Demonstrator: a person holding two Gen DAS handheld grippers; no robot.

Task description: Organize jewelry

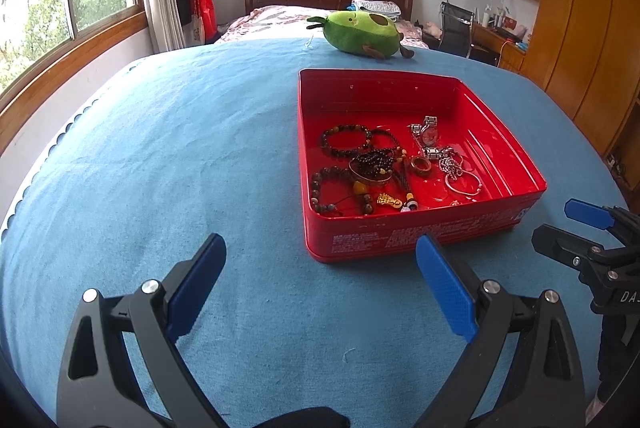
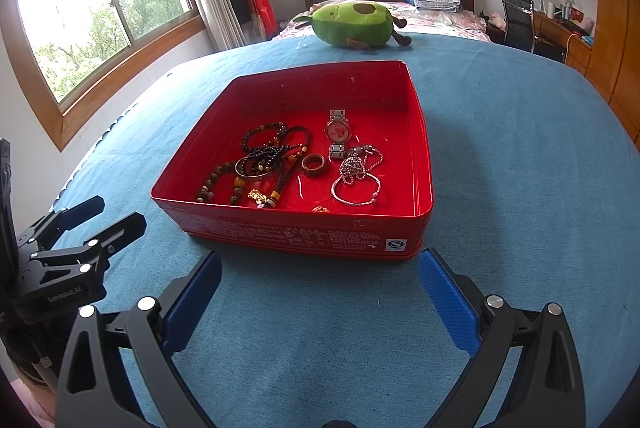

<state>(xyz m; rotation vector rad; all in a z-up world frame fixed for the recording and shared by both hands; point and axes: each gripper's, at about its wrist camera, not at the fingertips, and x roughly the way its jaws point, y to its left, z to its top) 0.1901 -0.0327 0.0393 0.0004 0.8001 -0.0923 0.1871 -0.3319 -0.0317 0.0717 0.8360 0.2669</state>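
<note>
A red tin [image 2: 296, 232] sits open on the table [image 2: 520, 168], which is covered in blue cloth, and all the jewelry lies loose on its floor. Toward the tin's left wall are dark beaded bracelets [image 2: 262, 132] tangled with a corded necklace and a small gold charm [image 2: 256, 195]. Near the middle lies a brown ring [image 2: 313, 164]. Toward the right wall are a silver watch [image 2: 338, 134] with a pink face, a sparkly chain pendant [image 2: 354, 164] and a thin silver bangle [image 2: 355, 192]. Beyond the tin's far wall rests a green avocado plush [image 2: 352, 22]. Just short of its near wall hover the left gripper [image 1: 320, 284] and right gripper [image 2: 320, 300], fingers spread wide, grasping nothing
</note>
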